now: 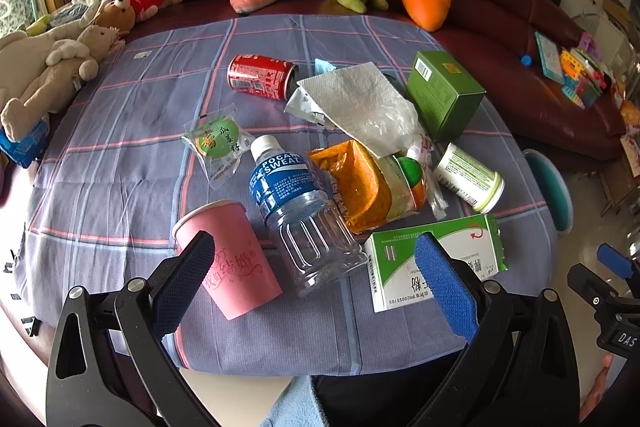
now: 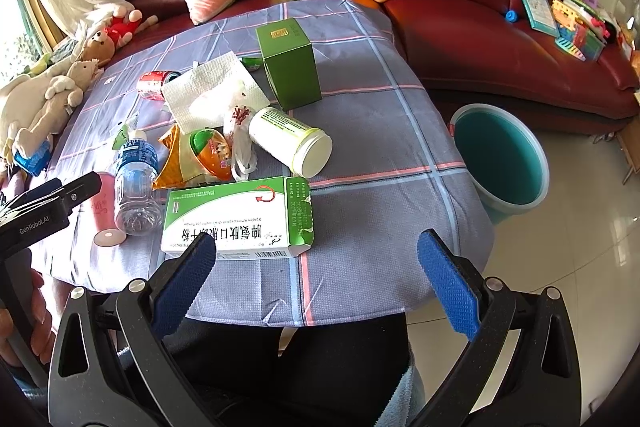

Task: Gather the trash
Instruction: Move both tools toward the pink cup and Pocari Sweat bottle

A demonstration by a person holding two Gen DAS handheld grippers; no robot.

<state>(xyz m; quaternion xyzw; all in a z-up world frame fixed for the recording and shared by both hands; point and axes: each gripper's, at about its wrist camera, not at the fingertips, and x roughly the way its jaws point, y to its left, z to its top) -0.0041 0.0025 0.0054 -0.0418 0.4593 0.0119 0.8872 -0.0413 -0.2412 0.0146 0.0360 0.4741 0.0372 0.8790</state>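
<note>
Jaws of both the left gripper point(image 1: 316, 269) and the right gripper point(image 2: 317, 263) stand wide apart and hold nothing, poised at the near edge of the tabletop point(image 2: 380, 155). Nearest lie the white-and-green medicine box point(image 2: 240, 215), pink paper cup point(image 1: 228, 259) and clear bottle point(image 1: 296, 215); beyond them the orange snack wrapper point(image 1: 356, 183), white canister point(image 2: 292, 141), paper napkin point(image 1: 352, 95), red can point(image 1: 262, 77) and green box point(image 2: 290, 63). The teal bucket point(image 2: 500, 163) on the floor beside the tabletop appears empty, so collection seems not yet begun. Its base is cut off by the cloth edge, and items beneath the napkin cannot be identified.
</note>
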